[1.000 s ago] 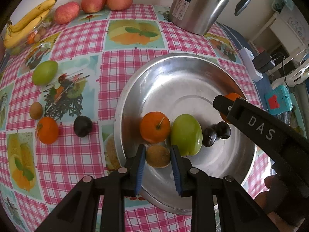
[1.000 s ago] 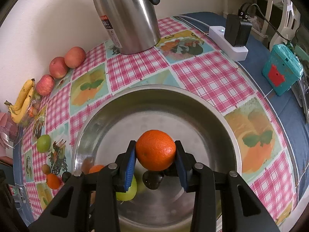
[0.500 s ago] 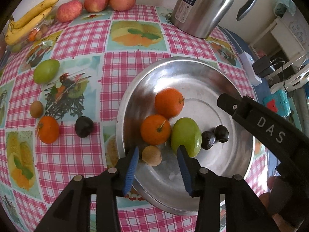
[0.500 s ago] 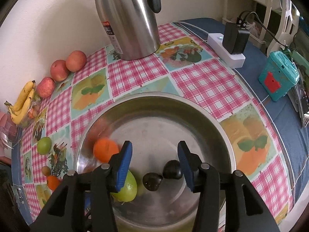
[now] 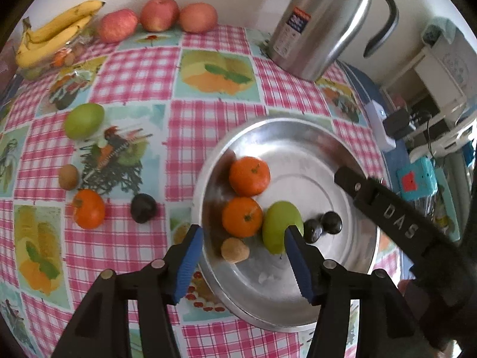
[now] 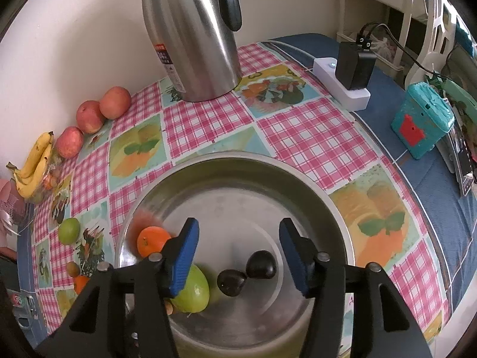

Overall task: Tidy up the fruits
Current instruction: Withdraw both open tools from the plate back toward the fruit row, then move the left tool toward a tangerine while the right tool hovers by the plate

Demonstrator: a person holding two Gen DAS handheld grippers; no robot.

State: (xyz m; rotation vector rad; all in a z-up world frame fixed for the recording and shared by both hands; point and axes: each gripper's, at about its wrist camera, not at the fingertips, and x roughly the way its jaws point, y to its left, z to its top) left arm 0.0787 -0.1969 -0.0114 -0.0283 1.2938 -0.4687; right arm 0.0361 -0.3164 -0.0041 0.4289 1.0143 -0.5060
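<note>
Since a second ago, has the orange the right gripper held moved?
Yes. The orange has left the right gripper, whose jaws have just been opening with nothing between them, and now lies by the basin's left wall, left of the two plums.

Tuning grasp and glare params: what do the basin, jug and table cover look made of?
Basin: looks like thin metal, steel or aluminium, brushed and dull; fruit reflects blurrily on its wall.
Jug: likely stainless steel, satin with vertical sheen; black handle looks plastic.
Table cover: probably glossy vinyl or oilcloth, printed checks and fruit pictures, lying flat.
</note>
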